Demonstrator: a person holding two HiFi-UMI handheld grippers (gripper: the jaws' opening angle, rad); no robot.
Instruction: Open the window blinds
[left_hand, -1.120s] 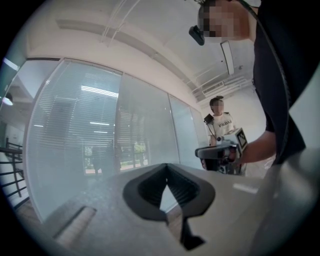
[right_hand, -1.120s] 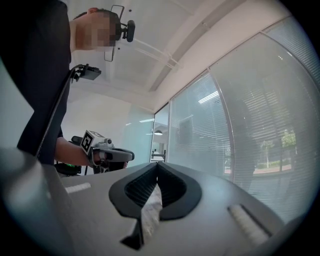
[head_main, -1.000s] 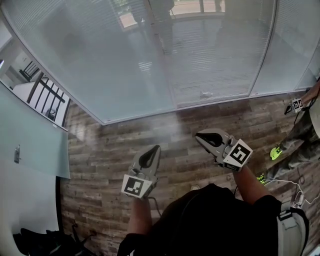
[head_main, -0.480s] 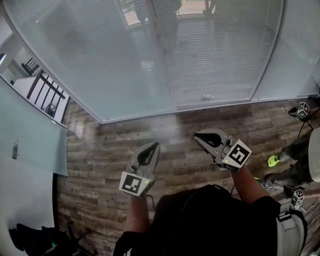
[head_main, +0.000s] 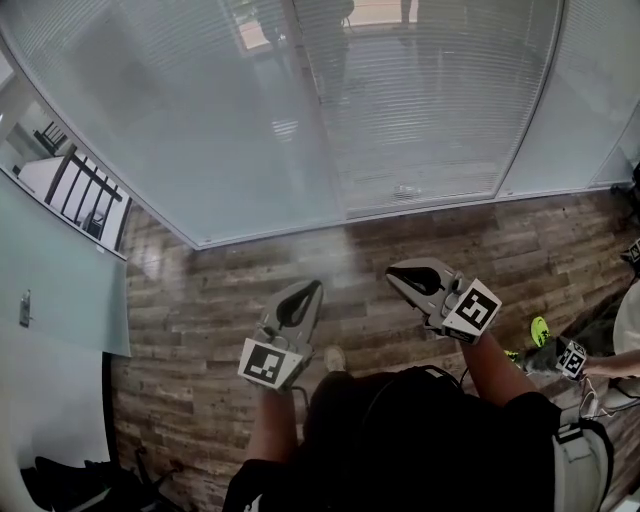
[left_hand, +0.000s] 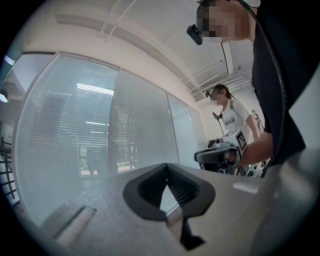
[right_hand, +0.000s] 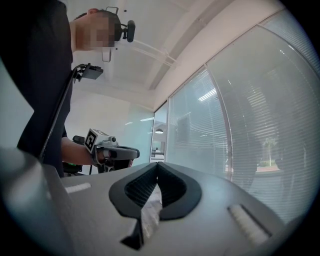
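- Window blinds (head_main: 430, 110): shown behind the glass panes with the slats turned shut, so that only dim outlines of the outside are let through. All places below are given relative to them.
- Left gripper (head_main: 313, 288): held level and pointed toward the blinds, well apart from them. Its jaws are seen pressed together at the tips, and nothing is caught between them.
- Right gripper (head_main: 392, 272): carried beside the left one, likewise aimed at the blinds and well short of them. Its jaws are closed and empty.
- Wooden floor (head_main: 230, 290): a broad strip of it is left between the foot of the blinds and both grippers.
- Change over the last second:
  - The slats are left exactly as they were.
  - Both grippers are kept shut and in nearly the same stance before the blinds.
  - A pale shoe tip (head_main: 335, 357) is now shown on the side of the grippers away from the blinds, which suggests that a step is being taken.
  - A second person (head_main: 628, 330), near the right end of the blinds, is shifted, and a marker cube (head_main: 572, 358) is brought into view there.
- Meaning for the task:
  - The work is judged not yet begun, and only the approach is under way.
  - No cord or wand can be made out.
  - A small fitting (head_main: 405, 191) at the lower edge of the blinds is too small to be named.
  - The gap must first be closed and a control found.
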